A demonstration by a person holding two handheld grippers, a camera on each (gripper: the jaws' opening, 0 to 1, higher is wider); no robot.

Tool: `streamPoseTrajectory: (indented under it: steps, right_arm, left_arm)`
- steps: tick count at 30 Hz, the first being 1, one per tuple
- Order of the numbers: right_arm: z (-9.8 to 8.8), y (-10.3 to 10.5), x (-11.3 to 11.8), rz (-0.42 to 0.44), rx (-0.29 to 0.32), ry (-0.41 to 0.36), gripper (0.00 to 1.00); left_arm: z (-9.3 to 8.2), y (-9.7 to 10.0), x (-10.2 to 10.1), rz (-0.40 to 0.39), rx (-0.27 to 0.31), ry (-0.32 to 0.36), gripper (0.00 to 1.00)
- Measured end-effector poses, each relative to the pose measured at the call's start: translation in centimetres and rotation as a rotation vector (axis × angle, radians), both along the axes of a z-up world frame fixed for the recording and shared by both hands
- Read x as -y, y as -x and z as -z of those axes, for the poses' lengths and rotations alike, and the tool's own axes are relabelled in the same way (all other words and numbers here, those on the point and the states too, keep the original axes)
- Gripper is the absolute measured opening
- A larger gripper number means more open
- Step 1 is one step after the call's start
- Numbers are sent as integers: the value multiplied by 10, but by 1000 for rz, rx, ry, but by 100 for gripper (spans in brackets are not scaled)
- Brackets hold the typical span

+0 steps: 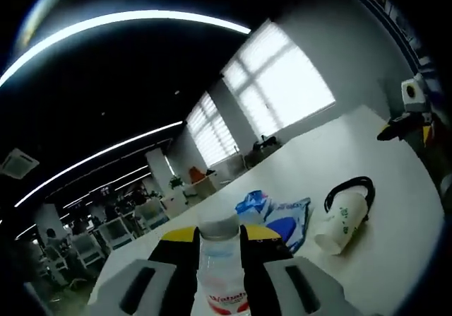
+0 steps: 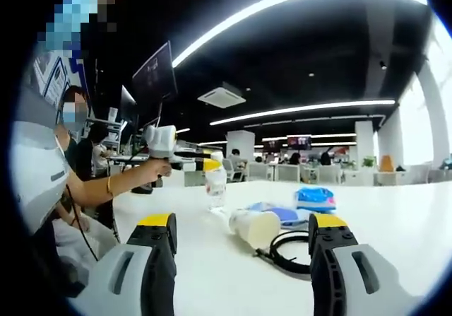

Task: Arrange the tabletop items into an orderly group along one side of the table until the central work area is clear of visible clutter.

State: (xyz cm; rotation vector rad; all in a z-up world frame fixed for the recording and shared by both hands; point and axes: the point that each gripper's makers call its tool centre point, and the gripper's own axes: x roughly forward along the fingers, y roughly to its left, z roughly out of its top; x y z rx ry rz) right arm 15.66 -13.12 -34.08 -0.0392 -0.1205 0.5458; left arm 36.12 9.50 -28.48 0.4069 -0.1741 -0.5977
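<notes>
1. My left gripper (image 1: 220,259) was closed on a clear water bottle (image 1: 221,270), its yellow-tipped jaws pressed against either side of the bottle, just below the white cap.
2. In the right gripper view the same bottle (image 2: 215,185) stood upright in the left gripper (image 2: 212,169), a little above the white table (image 2: 395,217), with my hand (image 2: 158,167) wrapped round the gripper's handle.
3. My right gripper (image 2: 244,235) was wide open and held nothing; its two jaws stood well apart above the tabletop.
4. A white paper cup (image 1: 342,220) lay on its side on the table (image 1: 395,189), its base toward a coiled black cable (image 1: 349,189) that touched it.
5. From the right gripper view the cup (image 2: 256,226) lay between my open jaws but beyond them, with the cable (image 2: 286,249) just beside it.
6. A blue and white plastic packet (image 1: 272,213) lay flat near the cup, just beyond the bottle.
7. A second blue packet (image 2: 314,197) sat farther back on the table.
</notes>
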Motion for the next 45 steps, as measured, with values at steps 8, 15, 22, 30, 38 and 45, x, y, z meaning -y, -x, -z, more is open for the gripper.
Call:
streamPoseTrajectory:
  steps: [8, 15, 22, 30, 38, 45]
  right_arm:
    - [2, -2, -5, -12, -8, 9, 73]
    - [3, -3, -8, -20, -12, 9, 73]
    - [3, -11, -15, -63, -11, 22, 71]
    - [7, -23, -40, -132, -14, 52, 68]
    - [5, -29, -61, -190, -14, 84, 67]
    - [9, -37, -70, -231, -47, 55, 67]
  left_arm:
    - [-2, -8, -13, -21, -28, 72, 21]
    - [-2, -12, -15, -37, -32, 97, 21]
    - [-2, -19, -21, -49, -48, 130, 21]
    - [-2, -27, -25, -62, -64, 177, 21]
    - [-1, -28, -29, -64, -75, 188, 21]
    - [-1, -32, -34, -74, -89, 208, 22]
